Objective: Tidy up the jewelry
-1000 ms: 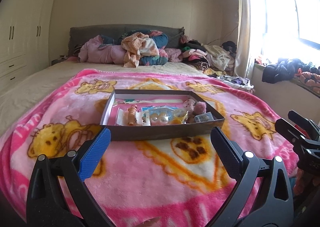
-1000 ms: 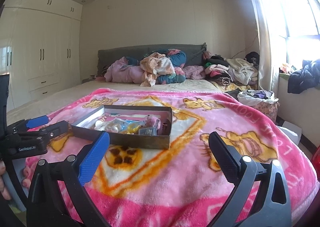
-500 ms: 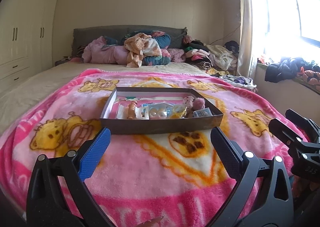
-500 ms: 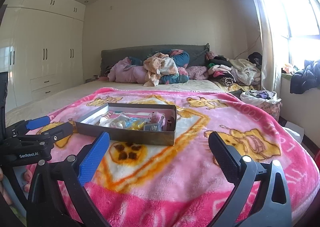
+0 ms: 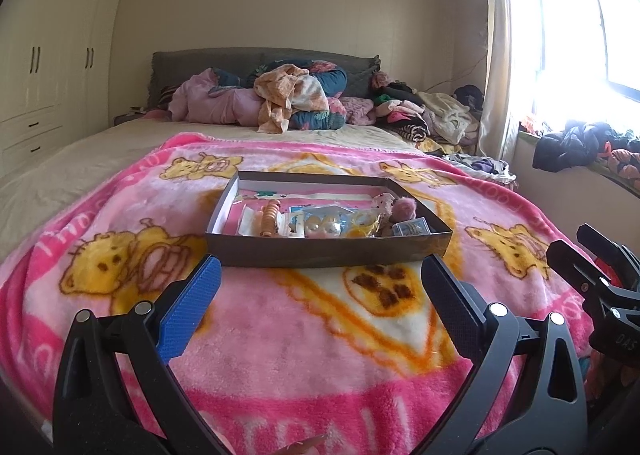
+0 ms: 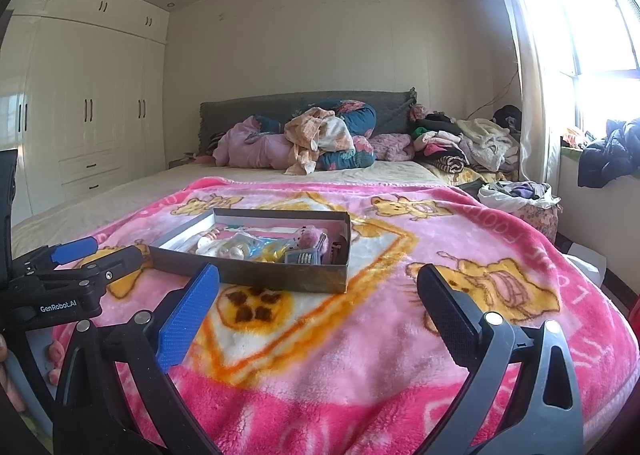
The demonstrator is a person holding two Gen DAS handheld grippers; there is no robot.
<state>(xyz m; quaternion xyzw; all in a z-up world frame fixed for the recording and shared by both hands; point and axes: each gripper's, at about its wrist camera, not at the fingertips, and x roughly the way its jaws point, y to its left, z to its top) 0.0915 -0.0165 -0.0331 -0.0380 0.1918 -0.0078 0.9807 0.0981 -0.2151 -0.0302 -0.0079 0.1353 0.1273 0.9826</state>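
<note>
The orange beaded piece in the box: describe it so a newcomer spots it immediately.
On the pink bear blanket sits a shallow dark cardboard box. Inside, toward its left end, the orange beaded piece lies on white packaging. It alone is a ribbed orange strand; its neighbours are pale pearl-like beads and pink fluffy pieces.

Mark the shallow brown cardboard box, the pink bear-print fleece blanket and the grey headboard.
shallow brown cardboard box (image 5: pixel 320 253), left wrist view, near wall.
pink bear-print fleece blanket (image 5: pixel 288 339), left wrist view, bare patch before box.
grey headboard (image 6: pixel 256 105), right wrist view, upper left part.
</note>
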